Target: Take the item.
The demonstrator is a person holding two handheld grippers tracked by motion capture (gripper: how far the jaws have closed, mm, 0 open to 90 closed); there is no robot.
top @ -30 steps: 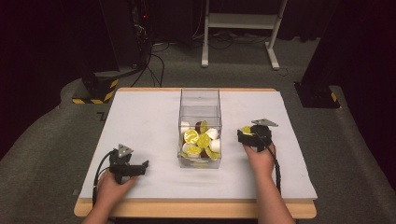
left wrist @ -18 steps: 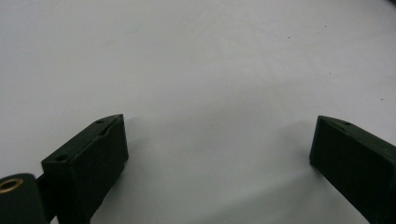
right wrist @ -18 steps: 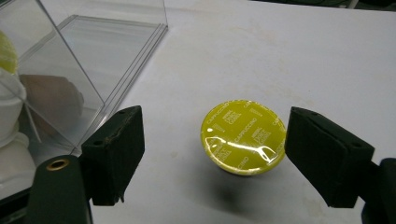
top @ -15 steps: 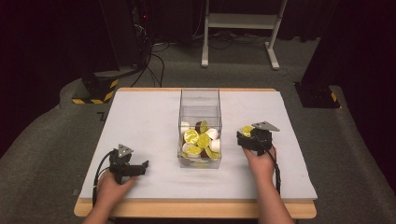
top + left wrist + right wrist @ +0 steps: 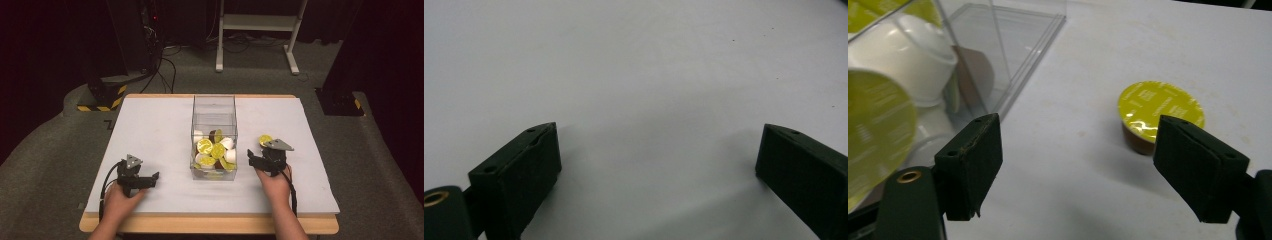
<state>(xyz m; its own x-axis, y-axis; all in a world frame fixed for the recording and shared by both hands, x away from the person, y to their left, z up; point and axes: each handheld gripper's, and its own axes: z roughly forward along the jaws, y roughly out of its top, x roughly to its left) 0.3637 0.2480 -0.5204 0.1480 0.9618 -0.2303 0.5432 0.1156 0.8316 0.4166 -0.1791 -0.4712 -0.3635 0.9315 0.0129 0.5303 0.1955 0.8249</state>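
A clear plastic box (image 5: pixel 214 107) stands mid-table and holds several yellow-lidded and white coffee capsules (image 5: pixel 212 149). One brown capsule with a yellow lid (image 5: pixel 263 140) (image 5: pixel 1159 111) stands upright on the table just right of the box. My right gripper (image 5: pixel 254 158) (image 5: pixel 1075 167) is open, low over the table just short of that capsule, with the box wall (image 5: pixel 1013 60) close on its left side. My left gripper (image 5: pixel 149 181) (image 5: pixel 659 165) rests open at the near left on bare white table, nothing between its jaws.
The white table (image 5: pixel 150 125) has a wooden front edge (image 5: pixel 200 224). On the floor behind stand a white frame (image 5: pixel 260 25), black equipment with cables (image 5: pixel 150 55) and yellow-black striped bases (image 5: pixel 102 97).
My right gripper has shifted slightly toward the near side and left, away from the loose capsule. The left gripper has stayed put.
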